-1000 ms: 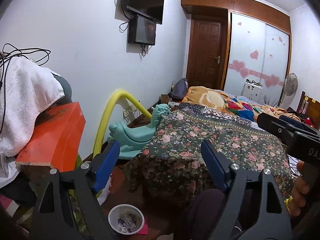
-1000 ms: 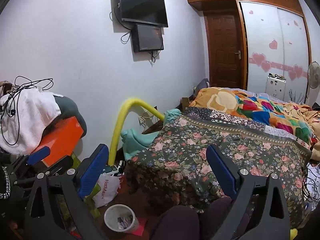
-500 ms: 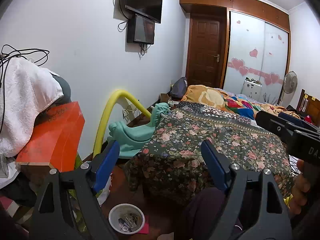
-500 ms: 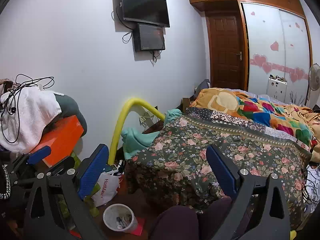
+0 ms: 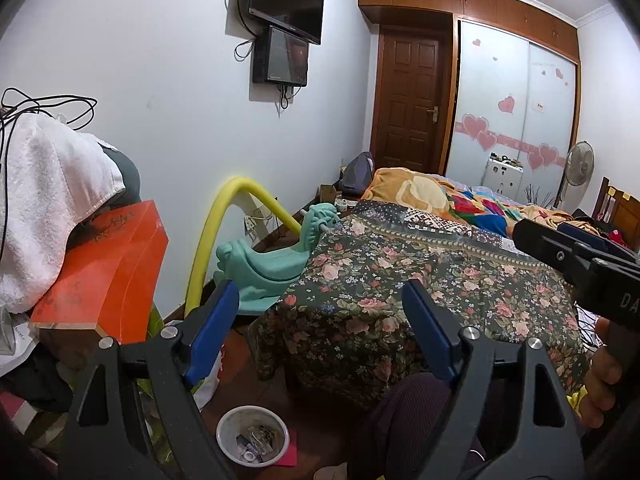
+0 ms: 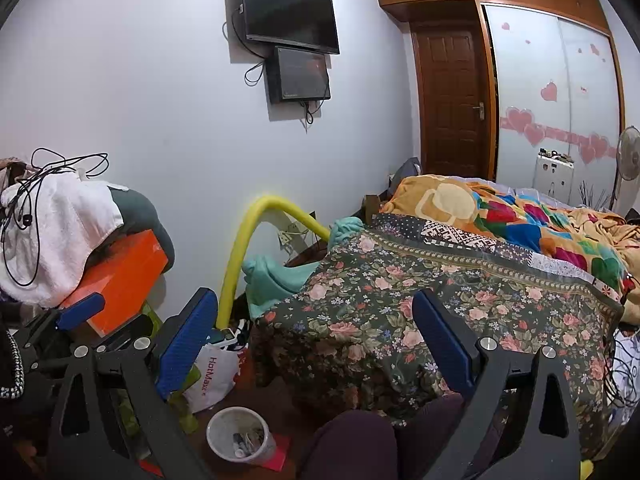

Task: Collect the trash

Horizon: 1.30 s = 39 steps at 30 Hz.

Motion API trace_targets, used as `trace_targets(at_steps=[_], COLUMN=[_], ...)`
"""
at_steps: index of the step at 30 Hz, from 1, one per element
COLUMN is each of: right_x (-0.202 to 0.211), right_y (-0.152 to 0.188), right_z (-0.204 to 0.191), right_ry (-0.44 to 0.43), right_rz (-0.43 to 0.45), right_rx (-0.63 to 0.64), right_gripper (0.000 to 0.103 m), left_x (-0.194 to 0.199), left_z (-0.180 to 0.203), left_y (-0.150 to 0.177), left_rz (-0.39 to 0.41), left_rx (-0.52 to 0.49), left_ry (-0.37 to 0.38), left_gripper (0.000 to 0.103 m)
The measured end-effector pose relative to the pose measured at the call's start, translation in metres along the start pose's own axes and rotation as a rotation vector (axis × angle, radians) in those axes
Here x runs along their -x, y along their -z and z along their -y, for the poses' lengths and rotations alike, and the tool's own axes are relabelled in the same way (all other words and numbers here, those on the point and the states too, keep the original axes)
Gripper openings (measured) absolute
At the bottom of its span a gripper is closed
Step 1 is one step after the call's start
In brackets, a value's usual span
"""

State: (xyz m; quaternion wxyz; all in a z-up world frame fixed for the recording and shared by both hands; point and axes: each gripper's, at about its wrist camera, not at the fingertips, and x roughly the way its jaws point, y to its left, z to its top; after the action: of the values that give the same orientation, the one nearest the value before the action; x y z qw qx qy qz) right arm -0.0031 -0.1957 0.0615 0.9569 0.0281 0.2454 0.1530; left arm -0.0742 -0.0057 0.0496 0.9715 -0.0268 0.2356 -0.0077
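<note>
A white plastic cup with small bits of trash inside stands on the dark floor beside the bed, low in both views. A pink paper scrap lies under its right side. My left gripper is open, its blue pads wide apart with nothing between them, well above and behind the cup. My right gripper is open and holds nothing too. Each gripper shows in the other's view: the right one at the right edge, the left one at the lower left.
A bed with a floral cover fills the right. A teal rocking toy and a yellow foam tube stand by the wall. An orange box under towels is at the left, a white shopping bag near the cup. A person's knee is at the bottom.
</note>
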Motion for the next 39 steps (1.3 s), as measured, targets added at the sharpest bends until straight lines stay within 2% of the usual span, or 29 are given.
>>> trace_targets(at_steps=[13, 39], right_x=[-0.0006, 0.0006], right_y=[0.0004, 0.0019], right_z=[0.0020, 0.0063], right_ry=[-0.006, -0.017], right_rz=[-0.004, -0.012], right_rx=[0.006, 0.019], right_gripper=[0.097, 0.097], left_x=[-0.0011, 0.0035], left_z=[-0.0037, -0.0019], left_y=[0.0002, 0.0072], left_rz=[-0.002, 0.006], left_rx=[-0.001, -0.011], left_ry=[0.004, 0.038], left_gripper=[0.088, 0.088])
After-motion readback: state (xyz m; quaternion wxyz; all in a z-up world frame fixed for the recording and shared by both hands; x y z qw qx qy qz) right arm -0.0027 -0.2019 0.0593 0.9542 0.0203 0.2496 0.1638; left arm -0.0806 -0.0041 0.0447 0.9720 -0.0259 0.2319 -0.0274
